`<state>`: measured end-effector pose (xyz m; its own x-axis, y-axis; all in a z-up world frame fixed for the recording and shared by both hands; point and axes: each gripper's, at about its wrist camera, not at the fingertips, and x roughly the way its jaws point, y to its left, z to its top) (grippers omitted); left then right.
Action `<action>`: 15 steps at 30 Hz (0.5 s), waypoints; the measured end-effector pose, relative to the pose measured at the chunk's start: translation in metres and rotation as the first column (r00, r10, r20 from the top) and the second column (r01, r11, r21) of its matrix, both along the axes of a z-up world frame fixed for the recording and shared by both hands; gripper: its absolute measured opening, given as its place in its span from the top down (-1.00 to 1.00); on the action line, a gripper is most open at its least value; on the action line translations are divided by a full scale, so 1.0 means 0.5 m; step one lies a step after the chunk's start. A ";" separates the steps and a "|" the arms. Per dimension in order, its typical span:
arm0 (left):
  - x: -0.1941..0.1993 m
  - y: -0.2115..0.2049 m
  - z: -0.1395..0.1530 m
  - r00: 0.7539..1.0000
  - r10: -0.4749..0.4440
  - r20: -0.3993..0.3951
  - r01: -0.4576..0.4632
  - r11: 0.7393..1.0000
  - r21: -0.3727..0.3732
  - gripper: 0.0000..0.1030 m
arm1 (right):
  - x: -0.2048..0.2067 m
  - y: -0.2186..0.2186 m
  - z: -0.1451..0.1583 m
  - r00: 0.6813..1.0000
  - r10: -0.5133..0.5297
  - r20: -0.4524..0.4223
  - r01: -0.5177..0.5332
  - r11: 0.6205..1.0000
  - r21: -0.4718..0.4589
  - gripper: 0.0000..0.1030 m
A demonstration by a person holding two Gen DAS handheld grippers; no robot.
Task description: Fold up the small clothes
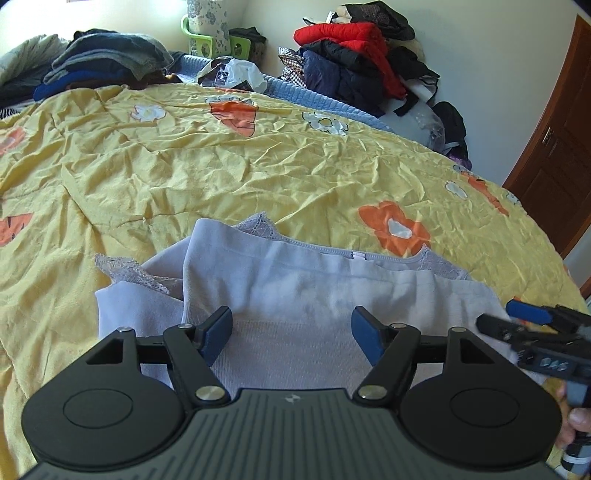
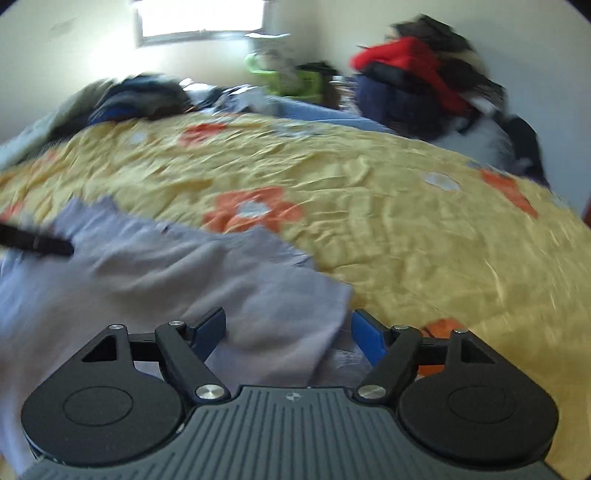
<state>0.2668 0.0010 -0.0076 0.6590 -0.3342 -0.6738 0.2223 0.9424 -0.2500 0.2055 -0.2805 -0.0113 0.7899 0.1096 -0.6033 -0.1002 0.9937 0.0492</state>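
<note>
Pale lilac lace-trimmed knit garment (image 1: 295, 291) lies partly folded, rumpled, nr bed's near edge; folds left. Left gripper (image 1: 291, 334) and right gripper (image 2: 288, 332) both spread apart, holding nothing.

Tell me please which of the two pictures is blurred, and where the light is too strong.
The left wrist view is sharp: the lace on the lilac garment and the creases of the yellow bedspread read clearly. The right wrist view is smeared by motion, so the garment loses its detail, and the window is overexposed to plain white. Both views bend strongly toward the edges.
</note>
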 end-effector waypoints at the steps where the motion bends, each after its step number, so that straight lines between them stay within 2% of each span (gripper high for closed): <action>1: -0.002 -0.004 -0.001 1.000 -0.004 0.005 0.004 1.000 0.014 -0.41 | -0.008 0.001 0.006 1.000 0.017 0.010 -0.017 1.000 0.026 -0.51; 6: -0.019 -0.025 -0.001 0.999 -0.006 0.041 0.003 0.996 0.089 -0.45 | -0.051 0.042 0.018 0.993 0.113 0.015 -0.113 0.994 -0.006 -0.64; 8: -0.027 -0.032 -0.001 0.998 -0.005 0.057 -0.002 0.993 0.120 -0.55 | -0.052 0.053 0.012 0.991 0.130 -0.006 -0.130 0.991 -0.012 -0.66; 12: -0.045 -0.042 -0.003 0.997 -0.001 0.081 -0.013 0.984 0.177 -0.58 | -0.040 0.052 -0.013 0.995 0.092 -0.050 -0.093 0.995 -0.021 -0.67; 15: -0.053 -0.043 -0.006 0.996 0.000 0.086 -0.017 0.980 0.199 -0.58 | -0.041 0.047 -0.022 0.996 0.072 -0.044 -0.073 0.997 -0.016 -0.78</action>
